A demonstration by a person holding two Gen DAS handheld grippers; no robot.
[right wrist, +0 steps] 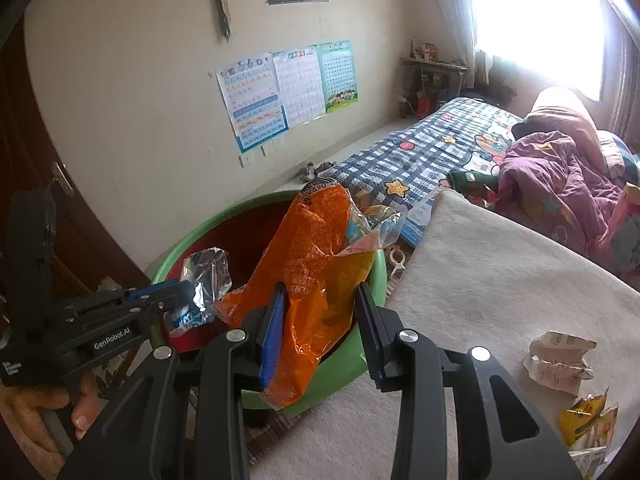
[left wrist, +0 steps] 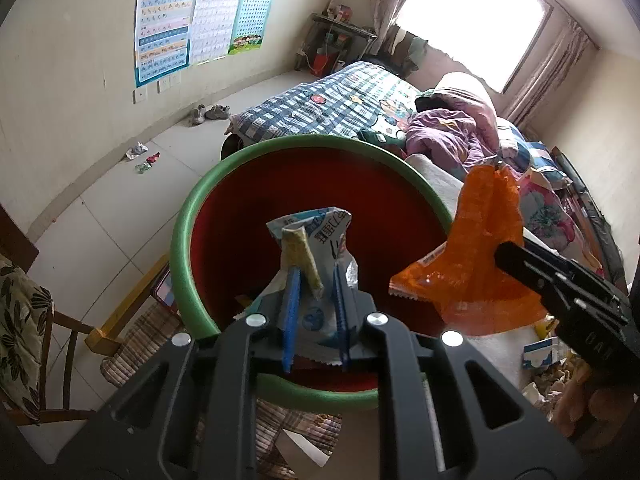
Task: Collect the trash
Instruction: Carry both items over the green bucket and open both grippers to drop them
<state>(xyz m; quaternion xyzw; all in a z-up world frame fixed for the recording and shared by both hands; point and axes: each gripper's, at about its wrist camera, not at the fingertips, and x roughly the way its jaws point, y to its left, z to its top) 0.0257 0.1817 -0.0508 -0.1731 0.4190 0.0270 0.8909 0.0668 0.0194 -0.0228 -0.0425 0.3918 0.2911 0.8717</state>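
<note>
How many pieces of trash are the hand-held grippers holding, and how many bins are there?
Crinkly white-and-blue foil wrapper: 1, in the left hand-held gripper
Crinkly orange plastic snack bag: 1, in the right hand-held gripper
Round red bin with green rim: 1
Total: 3

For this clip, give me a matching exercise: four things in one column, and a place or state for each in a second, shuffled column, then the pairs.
Things
1. silver-blue wrapper
2. orange snack bag
3. green-rimmed bin
4. crumpled white wrapper

Places or states
A. lying on the beige cloth
B. held in the right gripper
C. red inside, below both grippers
D. held in the left gripper

Pairs: 1-D, 2-B, 3-C, 4-A
</note>
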